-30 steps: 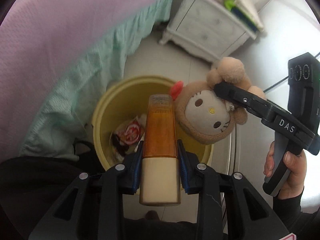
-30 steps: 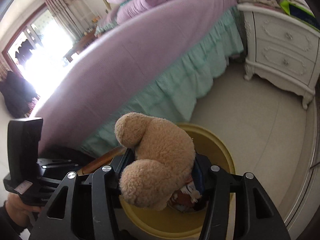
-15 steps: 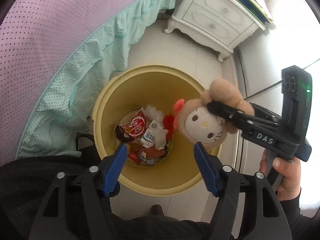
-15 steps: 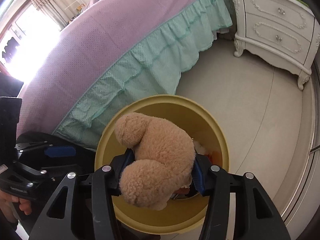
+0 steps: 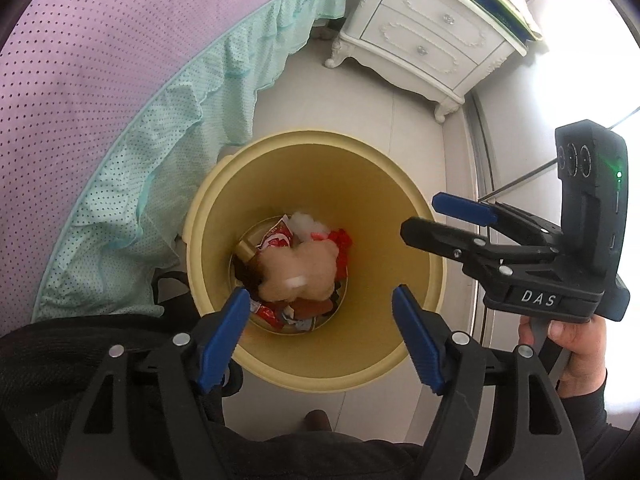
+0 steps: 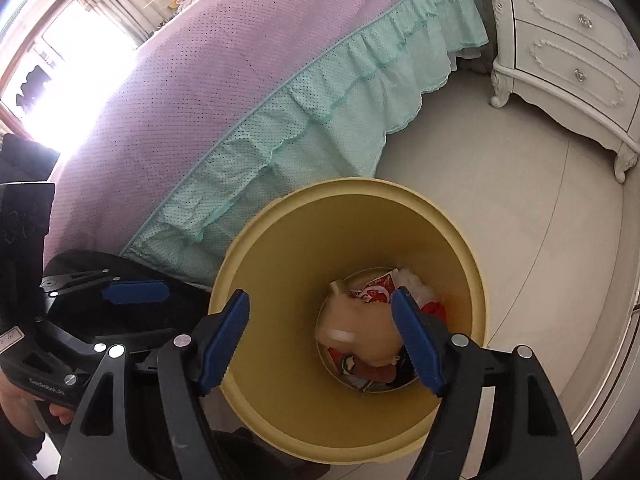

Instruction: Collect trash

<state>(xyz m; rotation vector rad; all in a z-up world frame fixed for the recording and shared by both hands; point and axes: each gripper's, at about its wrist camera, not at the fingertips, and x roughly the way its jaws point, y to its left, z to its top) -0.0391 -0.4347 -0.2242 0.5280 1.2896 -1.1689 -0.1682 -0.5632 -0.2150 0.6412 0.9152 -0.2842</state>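
A yellow bin [image 5: 312, 136] [image 6: 348, 184] stands on the floor beside the bed. At its bottom a tan plush toy [image 5: 304, 268] [image 6: 360, 328], blurred, lies on red and white wrappers [image 5: 276, 240] [image 6: 372, 290]. My left gripper [image 5: 320, 296] [image 6: 140, 282] is open above the bin's near rim with nothing between its blue pads. My right gripper [image 6: 320, 296] [image 5: 424, 218] hangs over the bin's right rim. Its jaws are opening and hold nothing. A hand [image 5: 576, 340] grips its handle.
A bed with a purple cover [image 5: 100, 60] and a mint ruffled skirt [image 6: 320, 112] runs along the left of the bin. A white nightstand [image 5: 424, 36] [image 6: 568, 52] stands beyond it. A metal floor track [image 5: 478, 184] runs at the right. Dark clothing [image 5: 60, 360] fills the near left.
The left gripper opened and its orange bottle dropped into the bin. Then the right gripper sank a little and let go of the plush toy, which now lies in the bin.
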